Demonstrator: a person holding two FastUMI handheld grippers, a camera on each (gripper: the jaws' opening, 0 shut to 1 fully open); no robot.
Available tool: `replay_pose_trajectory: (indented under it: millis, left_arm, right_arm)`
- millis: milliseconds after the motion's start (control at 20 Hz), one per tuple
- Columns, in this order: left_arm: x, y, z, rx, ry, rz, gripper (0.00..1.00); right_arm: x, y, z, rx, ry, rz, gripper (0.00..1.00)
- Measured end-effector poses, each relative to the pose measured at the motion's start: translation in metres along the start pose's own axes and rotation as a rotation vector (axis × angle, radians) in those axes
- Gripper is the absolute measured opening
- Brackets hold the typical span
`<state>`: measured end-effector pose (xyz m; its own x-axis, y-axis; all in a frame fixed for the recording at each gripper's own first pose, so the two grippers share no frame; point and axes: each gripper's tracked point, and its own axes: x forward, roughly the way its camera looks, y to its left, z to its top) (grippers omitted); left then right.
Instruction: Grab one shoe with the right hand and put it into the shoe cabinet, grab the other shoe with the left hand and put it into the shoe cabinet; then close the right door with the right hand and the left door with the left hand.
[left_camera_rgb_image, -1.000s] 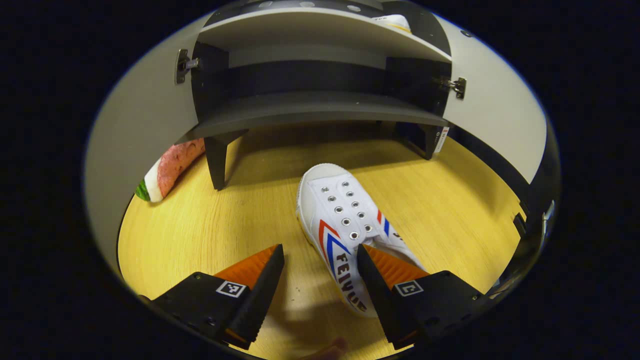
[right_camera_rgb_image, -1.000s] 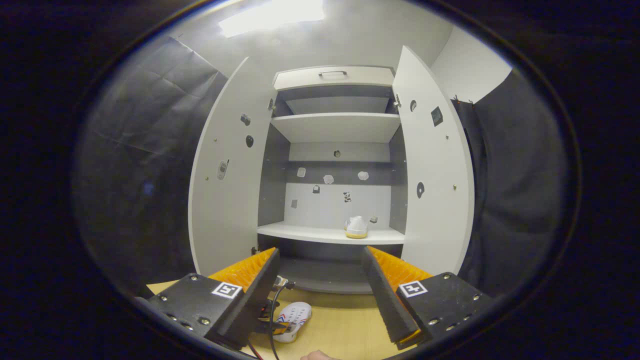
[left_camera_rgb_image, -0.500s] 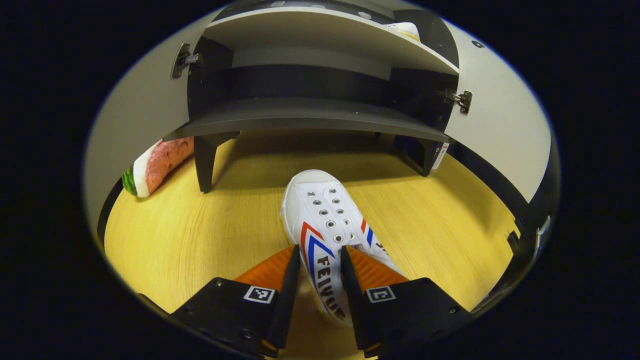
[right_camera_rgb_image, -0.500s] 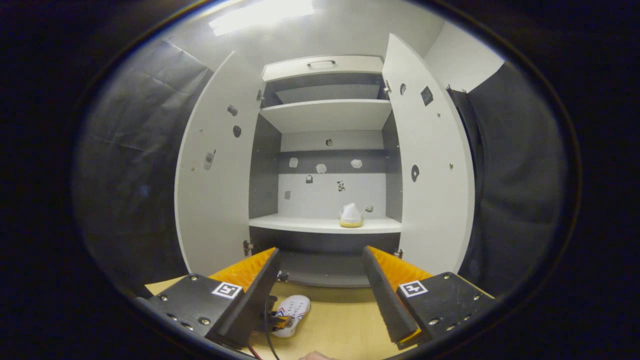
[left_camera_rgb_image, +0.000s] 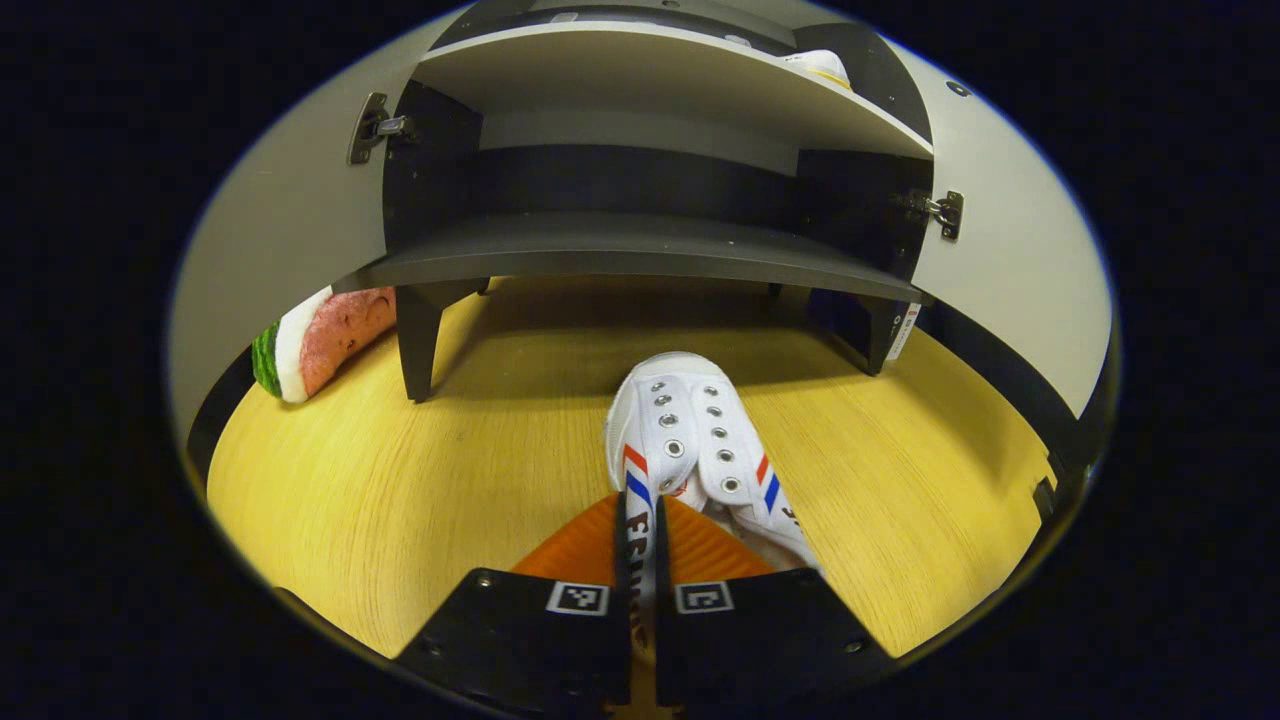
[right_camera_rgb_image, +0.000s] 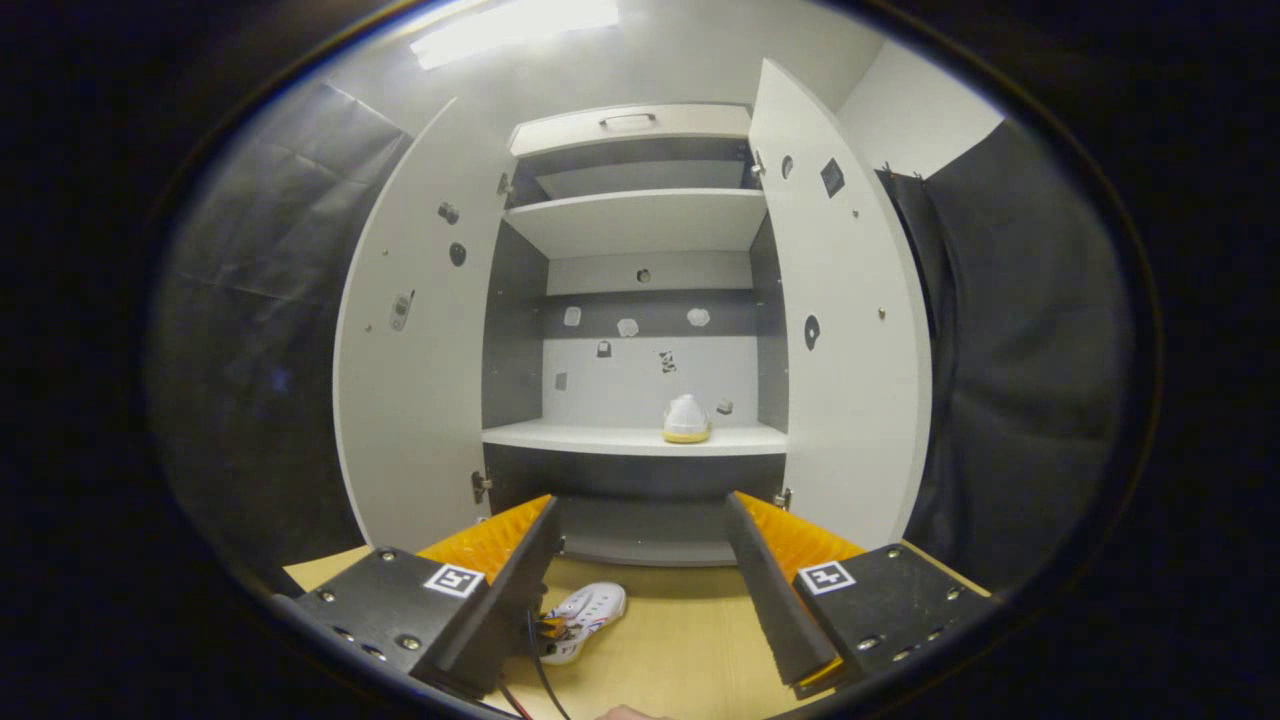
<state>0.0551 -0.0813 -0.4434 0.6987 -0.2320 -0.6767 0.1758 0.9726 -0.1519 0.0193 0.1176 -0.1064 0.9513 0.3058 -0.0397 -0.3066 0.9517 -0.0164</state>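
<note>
Left gripper (left_camera_rgb_image: 641, 520) clamped on the side wall of the white shoe (left_camera_rgb_image: 700, 455) on the floor; right gripper (right_camera_rgb_image: 640, 535) held wide open, gripping nothing.

In the left gripper view both fingers press the shoe's near side wall from either side, with the toe pointing away from the gripper toward the shoe cabinet (left_camera_rgb_image: 640, 245) just ahead, the sole resting on the wooden floor (left_camera_rgb_image: 420, 480). Beyond the toe stands the cabinet's dark bottom shelf, on short legs, and a watermelon-slice toy (left_camera_rgb_image: 320, 335) lies ahead to the left, beside a leg. In the right gripper view the same shoe lies low between the spread fingers, nearer the left one, and farther ahead the other shoe (right_camera_rgb_image: 686, 420) sits on the cabinet's white shelf, between the open left door (right_camera_rgb_image: 415, 370) and open right door (right_camera_rgb_image: 845, 320).
</note>
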Motion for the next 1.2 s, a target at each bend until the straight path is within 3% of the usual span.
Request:
replay_pose_trajectory:
  millis: [100,400,700,1200]
  left_arm:
    - [-0.005,0.001,0.002,0.032,-0.026,0.023,0.02]
    - [-0.042,-0.009,0.024,0.028,-0.097,0.024,0.01]
    - [-0.108,-0.027,0.085,0.027,-0.218,-0.010,0.01]
    - [-0.187,-0.024,0.213,0.032,-0.389,0.021,0.01]
  right_arm:
    - [-0.004,-0.003,0.004,-0.014,-0.006,-0.005,0.98]
    - [-0.021,-0.016,0.024,-0.013,-0.053,-0.040,0.98]
    - [-0.039,-0.031,0.030,-0.050,-0.075,-0.091,0.98]
    - [-0.058,-0.041,0.029,-0.021,-0.087,-0.095,0.98]
